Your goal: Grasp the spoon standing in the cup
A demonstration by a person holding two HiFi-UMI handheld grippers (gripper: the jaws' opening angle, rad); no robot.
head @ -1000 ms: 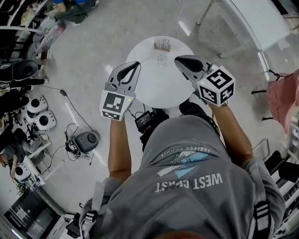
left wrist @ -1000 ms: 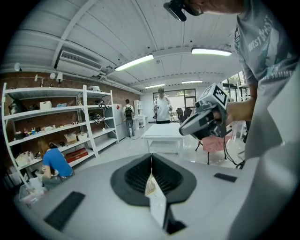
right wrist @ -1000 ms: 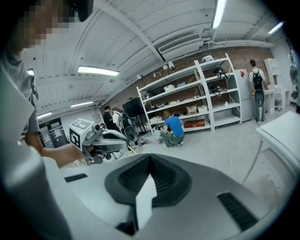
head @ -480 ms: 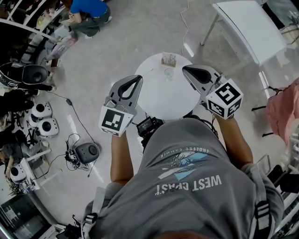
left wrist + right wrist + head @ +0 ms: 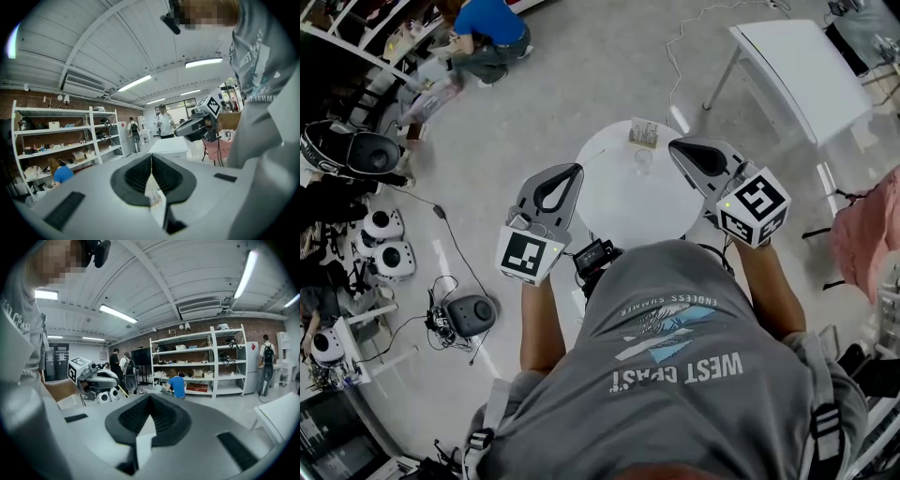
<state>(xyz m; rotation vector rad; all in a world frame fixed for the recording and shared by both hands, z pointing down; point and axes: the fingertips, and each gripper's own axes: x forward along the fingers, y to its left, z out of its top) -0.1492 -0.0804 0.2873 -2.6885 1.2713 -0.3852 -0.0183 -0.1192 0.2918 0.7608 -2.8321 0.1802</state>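
Note:
A small round white table (image 5: 623, 202) stands in front of me in the head view. On its far side sits a clear glass cup (image 5: 643, 160), with a small holder (image 5: 642, 133) behind it at the rim. No spoon can be made out at this size. My left gripper (image 5: 576, 171) hovers over the table's left edge, shut and empty; its jaws meet in the left gripper view (image 5: 151, 158). My right gripper (image 5: 675, 148) hangs just right of the cup, apart from it, shut and empty (image 5: 149, 398). Both gripper cameras point up toward the ceiling.
A white rectangular table (image 5: 797, 56) stands at the back right. A person in blue (image 5: 492, 23) crouches by shelving at the back left. Equipment and cables (image 5: 464, 314) lie on the floor to the left. A pink cloth (image 5: 862, 220) hangs at the right.
The round table has slid lower in the head view and looks smaller. Both grippers stay shut beside its near edge, in much the same stance.

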